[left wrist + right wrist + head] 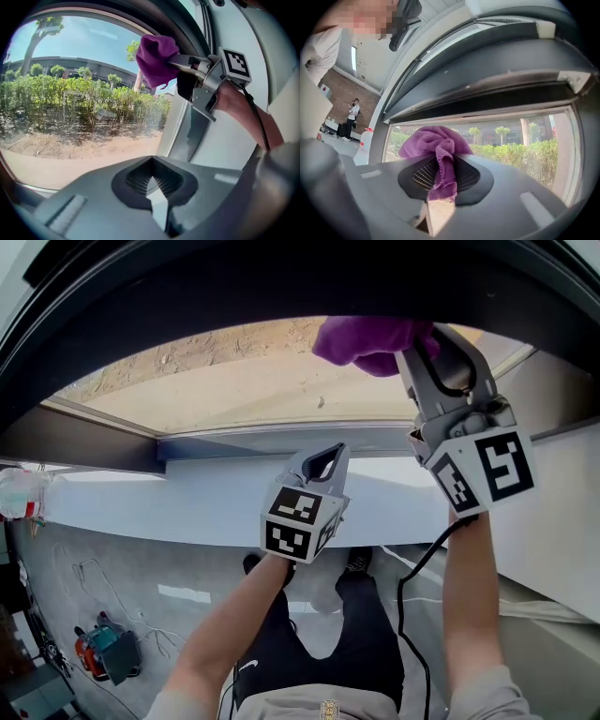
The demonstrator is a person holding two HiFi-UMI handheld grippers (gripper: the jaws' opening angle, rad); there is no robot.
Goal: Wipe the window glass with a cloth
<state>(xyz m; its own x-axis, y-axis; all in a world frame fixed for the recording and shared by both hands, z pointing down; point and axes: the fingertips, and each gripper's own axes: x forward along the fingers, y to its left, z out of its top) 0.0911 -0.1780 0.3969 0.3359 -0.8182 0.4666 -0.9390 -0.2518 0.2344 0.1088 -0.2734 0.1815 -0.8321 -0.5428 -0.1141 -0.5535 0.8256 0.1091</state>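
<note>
A purple cloth is bunched against the window glass near its upper right. My right gripper is shut on it and raised high. In the right gripper view the cloth is pinched between the ribbed pads and hangs down through them, with the glass behind. My left gripper sits lower, over the white sill, shut with nothing in it. The left gripper view shows its own jaws closed together, and the cloth with the right gripper up at the glass.
A dark window frame borders the glass, with a white sill below it. A black cable trails from the right gripper. On the floor lies a red and teal tool. A white bag sits at left.
</note>
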